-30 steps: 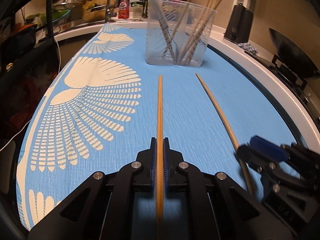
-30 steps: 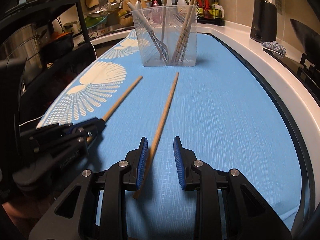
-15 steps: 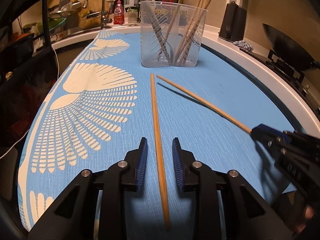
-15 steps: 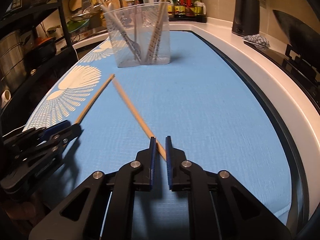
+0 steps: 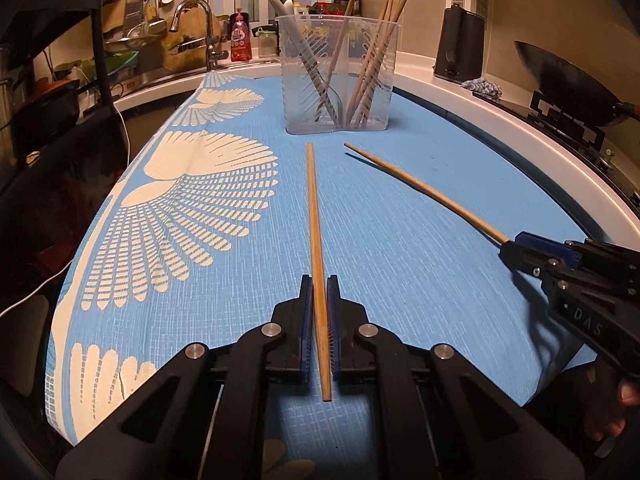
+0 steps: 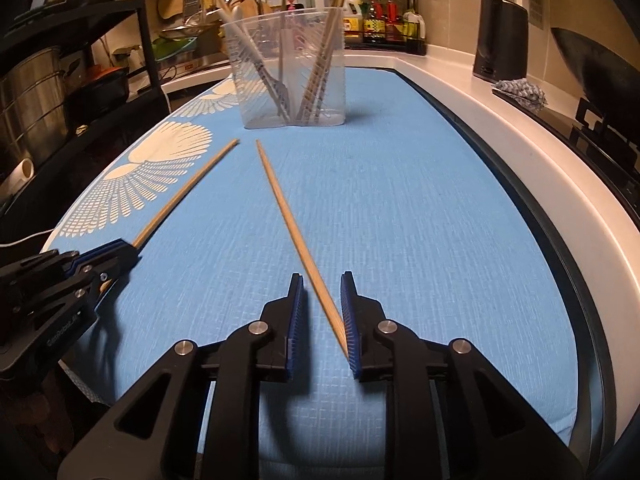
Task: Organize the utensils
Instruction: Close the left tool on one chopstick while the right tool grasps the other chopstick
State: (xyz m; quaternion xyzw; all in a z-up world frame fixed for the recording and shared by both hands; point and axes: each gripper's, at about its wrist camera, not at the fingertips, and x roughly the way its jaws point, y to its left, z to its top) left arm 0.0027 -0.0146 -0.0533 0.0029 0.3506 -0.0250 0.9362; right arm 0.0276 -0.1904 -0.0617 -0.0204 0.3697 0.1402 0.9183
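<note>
The left gripper [image 5: 319, 292] is clamping one chopstick [image 5: 314, 216] lying on the counter [image 6: 400, 208]. The right gripper [image 6: 322, 292] has just been opening — its chopstick [image 6: 286, 208] is sitting loose between narrow jaws. Next comes a firm regrip, then lifting both into the clear holder [image 5: 338, 76].

two loose chopsticks on the cloth: one [image 5: 316, 240] at the left, one [image 5: 424, 188] at the right. one clear cup [image 5: 338, 76] stands behind them. inside it, roughly five more chopsticks [image 5: 376, 56] lean together, though the exact number is hard to tell, plus one fork [image 5: 320, 84]. two grippers: left [image 5: 319, 304], right [image 6: 322, 312]. one cloth [image 5: 420, 264].
</note>
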